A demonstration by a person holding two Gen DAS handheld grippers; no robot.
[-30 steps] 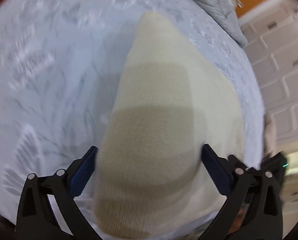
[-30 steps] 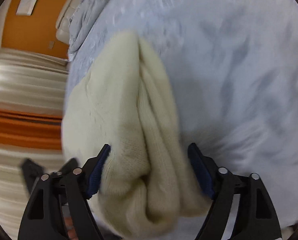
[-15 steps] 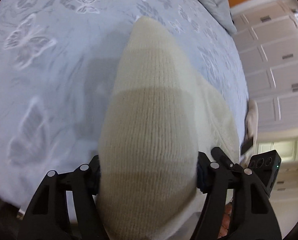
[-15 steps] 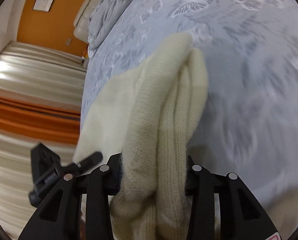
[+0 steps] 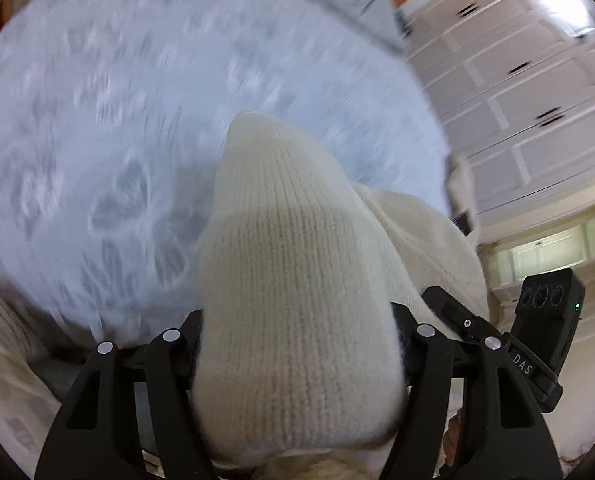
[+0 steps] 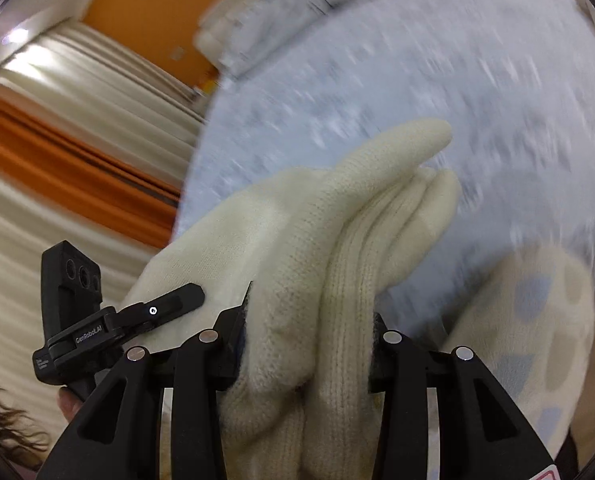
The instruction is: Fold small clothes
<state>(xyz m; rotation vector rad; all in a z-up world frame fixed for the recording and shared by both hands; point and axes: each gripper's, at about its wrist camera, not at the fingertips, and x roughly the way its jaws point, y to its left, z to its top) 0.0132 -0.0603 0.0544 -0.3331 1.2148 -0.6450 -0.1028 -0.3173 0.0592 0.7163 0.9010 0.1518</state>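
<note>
A cream knitted garment [image 5: 297, 280] hangs in the air over the bed, bunched between both grippers. My left gripper [image 5: 297, 344] is shut on one thick ribbed end; the knit bulges out between the black fingers and hides the pads. In the right wrist view the same cream knit [image 6: 317, 248] is folded into several layers, and my right gripper [image 6: 307, 340] is shut on that bundle. The other gripper [image 6: 85, 316] shows at the left of the right wrist view, close alongside.
Under both grippers lies the bed with a pale blue butterfly-print cover [image 5: 137, 140]. A grey duvet [image 5: 345, 4] is heaped at its far end. White cupboard doors [image 5: 517, 92] stand to the right. A sleeve with blue and tan dots [image 6: 537, 340] is at lower right.
Both grippers closed on the cream knit, which first lay on the bed between open jaws. They then lifted it off the cover, and the bed now looks farther below.
</note>
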